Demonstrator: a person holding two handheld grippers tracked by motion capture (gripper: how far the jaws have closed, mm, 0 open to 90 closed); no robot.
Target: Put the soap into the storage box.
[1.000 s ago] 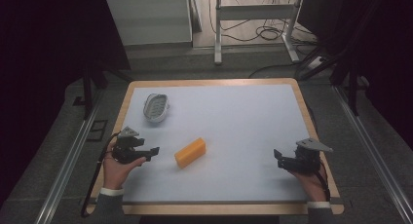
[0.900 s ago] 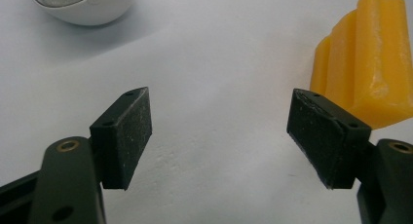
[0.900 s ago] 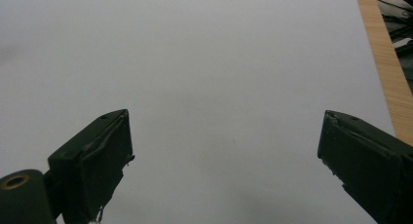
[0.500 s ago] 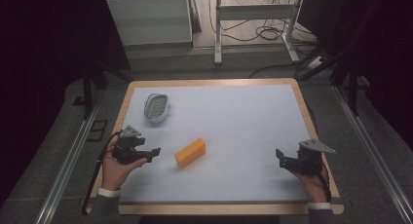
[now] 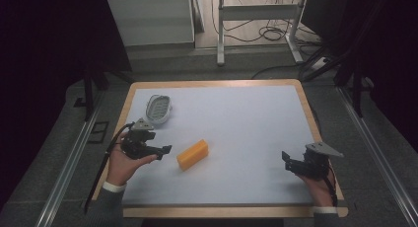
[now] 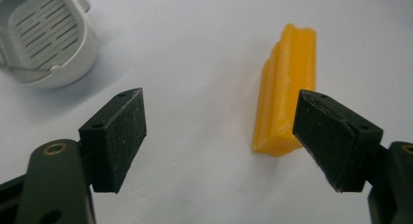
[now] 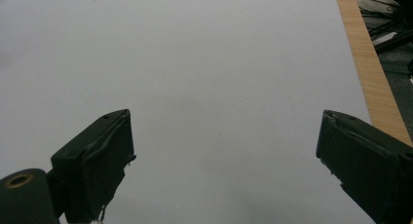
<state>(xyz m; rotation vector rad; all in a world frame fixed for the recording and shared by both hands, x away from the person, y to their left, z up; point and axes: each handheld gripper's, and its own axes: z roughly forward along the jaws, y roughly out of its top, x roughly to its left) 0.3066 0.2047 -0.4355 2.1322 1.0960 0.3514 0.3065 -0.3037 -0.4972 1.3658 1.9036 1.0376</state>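
Note:
A yellow-orange block (image 5: 192, 154) lies flat on the white table top (image 5: 246, 118), left of centre. My left gripper (image 5: 163, 152) sits just left of it, held in a hand, jaws pointing at the block. In the left gripper view the gripper (image 6: 221, 102) is open, and the block (image 6: 287, 87) lies ahead, close to the right jaw and not touching it. A white slotted dish (image 5: 158, 108) rests beyond the left hand, and it appears at the upper left (image 6: 44, 39). My right gripper (image 5: 287, 162) is open over bare table (image 7: 224, 121) near the right front corner.
The table has a wooden rim (image 5: 310, 118), which runs along the right of the right gripper view (image 7: 370, 63). Beyond the far edge stand a grey cabinet (image 5: 150, 19), a metal stand (image 5: 256, 19) and floor cables. Rails run along both sides.
My left gripper has edged right, closer to the block. The right gripper has drifted slightly toward the near edge. The block and dish have not moved.

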